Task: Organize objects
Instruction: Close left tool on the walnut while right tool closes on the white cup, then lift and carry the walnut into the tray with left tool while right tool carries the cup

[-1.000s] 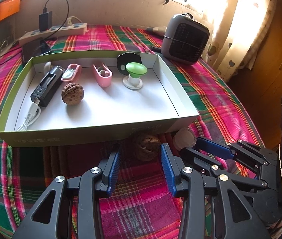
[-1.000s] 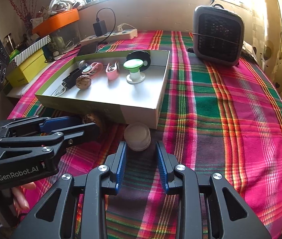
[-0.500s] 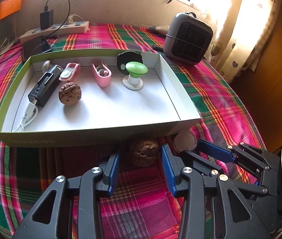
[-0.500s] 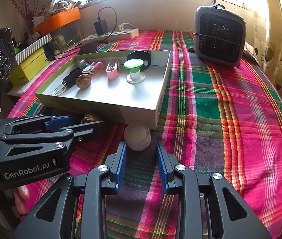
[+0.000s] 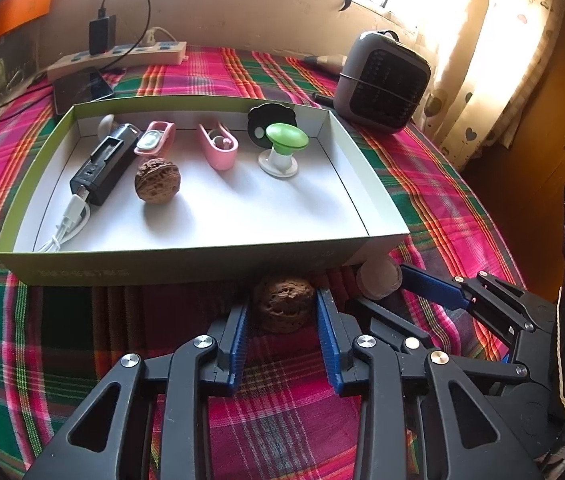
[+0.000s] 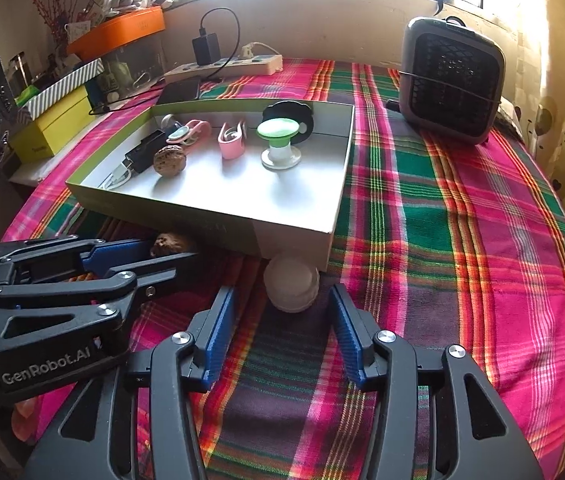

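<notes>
1. The left gripper (image 5: 282,308) lay low over the plaid tablecloth (image 5: 282,408), its blue pads on either side of a loose walnut (image 5: 284,309) that sat on the cloth just in front of the tray's near wall.
2. The pads looked to be touching the walnut's flanks or very nearly so; whether they truly pressed on it I could not tell.
3. In the right wrist view the same walnut (image 6: 170,243) peeked out at ten o'clock, between the left gripper's fingertips and close against the tray wall.
4. The right gripper (image 6: 282,312) stood released, its jaws spread wide with clear cloth showing on both sides.
5. A white round container (image 6: 291,286) rested on the cloth straight ahead at twelve o'clock from those jaws, at the mouth of the gap, touching neither pad, and tucked by the tray's near corner.
6. From the left wrist view that white round container (image 5: 378,278) lay at about two o'clock from the walnut, near the right gripper's blue fingertip (image 5: 434,288).
7. The green-edged tray (image 5: 186,268) held a second walnut (image 5: 157,179), a black power bank (image 5: 104,164) with a white cable (image 5: 68,224), two pink clips (image 5: 218,146), and a green-topped stand (image 5: 284,148).
8. Beyond the tray, at one o'clock, a small grey heater (image 5: 382,82) stood upright; at eleven o'clock a power strip (image 5: 122,58) lay along the wall.
</notes>
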`<state>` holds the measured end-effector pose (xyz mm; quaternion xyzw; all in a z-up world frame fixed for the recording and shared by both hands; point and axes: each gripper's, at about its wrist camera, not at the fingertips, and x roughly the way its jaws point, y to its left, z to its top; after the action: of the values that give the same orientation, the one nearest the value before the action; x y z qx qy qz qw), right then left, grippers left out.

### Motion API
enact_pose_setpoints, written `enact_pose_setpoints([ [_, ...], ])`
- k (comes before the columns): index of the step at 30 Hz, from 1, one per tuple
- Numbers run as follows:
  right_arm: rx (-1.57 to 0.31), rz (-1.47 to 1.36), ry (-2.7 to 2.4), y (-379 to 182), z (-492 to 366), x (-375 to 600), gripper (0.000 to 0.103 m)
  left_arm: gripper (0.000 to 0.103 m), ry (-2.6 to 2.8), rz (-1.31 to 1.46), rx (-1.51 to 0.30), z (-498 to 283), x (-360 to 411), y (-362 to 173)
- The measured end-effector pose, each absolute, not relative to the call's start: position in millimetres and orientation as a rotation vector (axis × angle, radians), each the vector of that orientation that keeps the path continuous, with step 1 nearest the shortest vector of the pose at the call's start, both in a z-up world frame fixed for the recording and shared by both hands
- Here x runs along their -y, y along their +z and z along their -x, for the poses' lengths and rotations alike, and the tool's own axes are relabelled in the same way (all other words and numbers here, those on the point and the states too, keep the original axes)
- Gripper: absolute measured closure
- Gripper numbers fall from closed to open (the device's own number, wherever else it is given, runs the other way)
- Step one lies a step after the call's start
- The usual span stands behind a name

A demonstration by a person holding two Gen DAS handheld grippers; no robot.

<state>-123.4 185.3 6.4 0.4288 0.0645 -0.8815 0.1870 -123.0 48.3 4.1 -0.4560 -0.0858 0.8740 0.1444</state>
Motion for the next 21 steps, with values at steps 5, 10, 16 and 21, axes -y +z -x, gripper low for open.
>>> enact_pose_setpoints([
  [5,-0.200,-1.216,-2.509,6,124,-182,0.054,0.072,2.523,1.319,0.259,120,-37,4],
  [10,-0.141,-1.226,-2.533,7,126,-186,0.057,0.072,2.514,1.311,0.214,115,-32,4],
  [16,-0.109,-1.238,-2.572,7,126,-189,0.068,0.072,2.497,1.305,0.188,114,-31,4],
  [21,-0.080,-1.246,-2.594,7,126,-191,0.073,0.072,2.491,1.300,0.190,115,-30,4],
])
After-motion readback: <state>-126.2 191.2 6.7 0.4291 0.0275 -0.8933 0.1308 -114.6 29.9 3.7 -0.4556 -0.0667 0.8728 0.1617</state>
